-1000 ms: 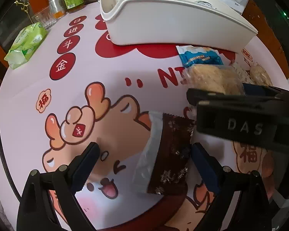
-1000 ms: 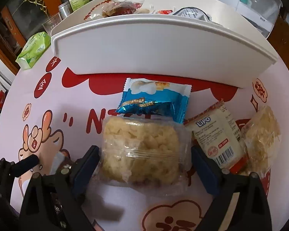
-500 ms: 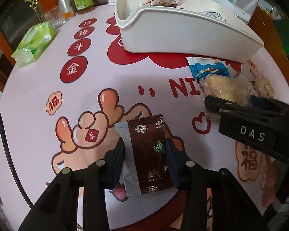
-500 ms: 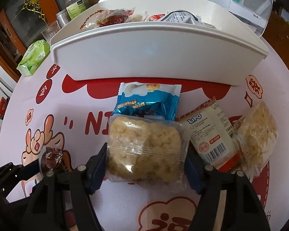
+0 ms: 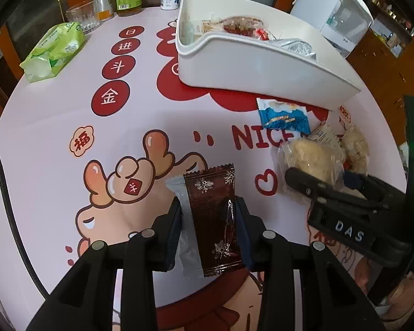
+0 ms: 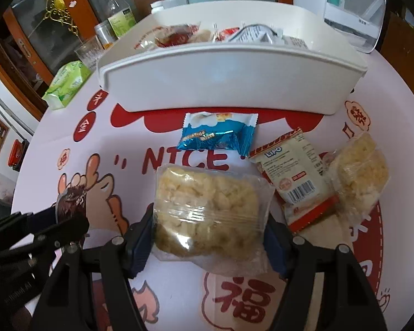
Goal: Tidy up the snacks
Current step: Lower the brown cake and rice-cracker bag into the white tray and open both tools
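**Between the Claws: Two Snacks Ready for the Bin**

Close to the left camera, the left gripper (image 5: 210, 229) is pinching a brown snowflake snack packet (image 5: 212, 220) by its two long sides. The packet looks lifted a little off the pink cartoon tablecloth (image 5: 55, 143), though that is hard to tell for sure.

Close to the right camera, the right gripper (image 6: 209, 234) is pinching a clear-wrapped rice crispy cake (image 6: 207, 212) by its two sides. The wrapper is puffy and slippery, so I think a soft, steady squeeze is best. Too hard could crumble the cake.

A bit farther, at about 12 o'clock from that cake, lies a blue snack packet (image 6: 218, 135). At about 2 o'clock lie a LIPO biscuit pack (image 6: 295, 176) and a second rice crispy cake (image 6: 358, 173). Both wait on the cloth.

Farther still, at 12 o'clock, stands the white bin (image 6: 234, 82), with some snacks already inside.

To do this step well, I would lift each snack high enough to clear the bin's tall front wall, then let go only over a free spot inside. The two claws are near each other, so move one at a time to stop them bumping.
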`<action>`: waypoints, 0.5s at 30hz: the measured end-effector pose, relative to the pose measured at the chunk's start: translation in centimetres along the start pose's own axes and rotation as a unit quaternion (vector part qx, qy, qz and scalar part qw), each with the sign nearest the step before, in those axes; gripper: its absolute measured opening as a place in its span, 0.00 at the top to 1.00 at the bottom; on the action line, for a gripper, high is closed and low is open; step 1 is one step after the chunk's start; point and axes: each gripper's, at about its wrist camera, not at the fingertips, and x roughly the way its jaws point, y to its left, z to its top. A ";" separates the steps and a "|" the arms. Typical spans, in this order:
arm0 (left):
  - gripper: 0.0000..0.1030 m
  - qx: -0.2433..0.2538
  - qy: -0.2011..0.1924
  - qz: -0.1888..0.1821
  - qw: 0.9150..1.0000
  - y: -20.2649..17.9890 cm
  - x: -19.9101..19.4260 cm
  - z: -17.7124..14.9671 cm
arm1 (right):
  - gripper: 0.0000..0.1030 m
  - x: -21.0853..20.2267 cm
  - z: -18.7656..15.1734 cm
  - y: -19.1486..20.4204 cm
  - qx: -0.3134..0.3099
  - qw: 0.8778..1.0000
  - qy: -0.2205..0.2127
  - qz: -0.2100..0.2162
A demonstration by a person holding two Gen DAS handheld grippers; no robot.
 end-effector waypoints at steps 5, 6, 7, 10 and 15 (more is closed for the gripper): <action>0.66 0.001 -0.011 -0.006 1.000 -0.6 -2.0 0.4 | 0.32 -2.1 -0.2 -0.6 -0.006 1.000 -0.017 0.005; 0.66 0.002 -0.013 -0.005 1.000 -0.8 -2.4 0.5 | 0.32 -2.4 -0.1 -0.5 -0.008 1.000 -0.020 0.005; 0.66 0.006 -0.018 -0.005 1.000 -1.1 -3.0 0.8 | 0.32 -2.8 -0.1 -0.5 -0.012 0.999 -0.030 0.007; 0.66 0.015 -0.030 -0.004 0.999 -2.1 -4.2 1.6 | 0.32 -4.3 0.4 -0.7 -0.018 0.999 -0.045 0.010; 0.66 0.038 -0.062 -0.004 0.997 -4.0 -7.0 3.8 | 0.32 -6.9 1.8 -1.1 -0.027 0.997 -0.074 0.010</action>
